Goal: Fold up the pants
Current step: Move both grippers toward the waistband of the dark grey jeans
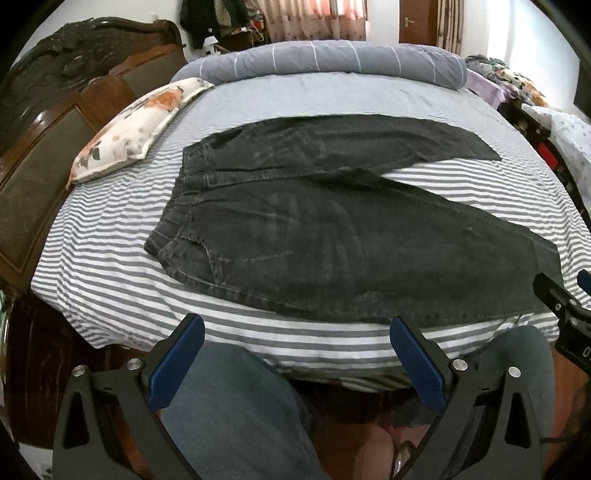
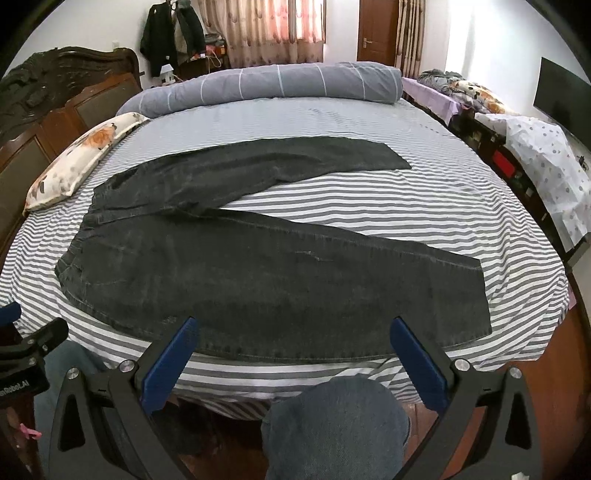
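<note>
1. The left black gripper with blue finger pads [image 1: 297, 363] hangs at the near edge of the bed, jaws spread wide and holding nothing; beneath it are the person's knees in blue denim [image 1: 236, 410].
2. The right black gripper with blue finger pads [image 2: 295, 363] is just as wide open and empty, poised over the near hem side of the trouser leg. Both seem held back off the cloth so the person can pick grasp points; I judge no fold has begun.
3. The dark grey denim pants [image 1: 332, 243] lie flat on the bed, waistband toward the headboard side on the left, legs running right and splayed in a V. The near leg lies close to the mattress edge, within easy reach; the far leg angles away, with striped sheet showing between them. Laid open like this, one leg can probably be carried over the other first.
4. The grey-and-white striped bedsheet [image 2: 369, 199] looks smooth and taut, a good working surface.
5. A floral cream-and-orange pillow [image 1: 133, 129] rests beside the waistband, apart from it, and a rolled grey checked duvet [image 2: 266, 86] lies along the far side.
6. Around stand a carved dark wooden headboard [image 1: 74, 96], pinkish curtains [image 2: 266, 29] and a brown door [image 2: 376, 29].
</note>
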